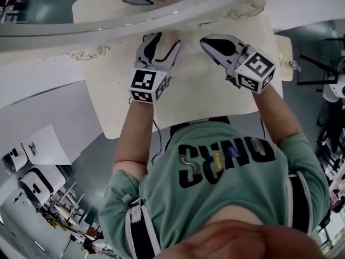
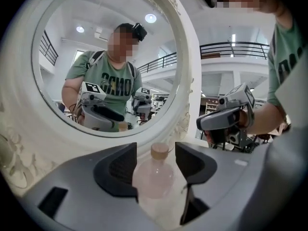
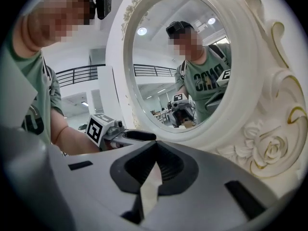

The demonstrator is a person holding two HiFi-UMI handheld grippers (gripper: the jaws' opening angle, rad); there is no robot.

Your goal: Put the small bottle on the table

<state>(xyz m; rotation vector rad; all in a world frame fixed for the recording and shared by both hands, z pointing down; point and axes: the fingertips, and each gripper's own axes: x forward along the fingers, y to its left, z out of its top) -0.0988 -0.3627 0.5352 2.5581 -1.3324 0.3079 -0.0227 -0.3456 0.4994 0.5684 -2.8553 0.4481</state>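
Left gripper point(image 2: 155, 152) straddles small bottle point(image 2: 155, 178), jaws apart.

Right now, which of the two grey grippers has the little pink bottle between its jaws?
The grey left gripper: the small clear pinkish bottle with a tan cap stands between its open jaws. The right gripper has shut, empty jaws.

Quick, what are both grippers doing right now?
Left gripper: open, with the small bottle between its jaws.
Right gripper: shut, holding nothing.
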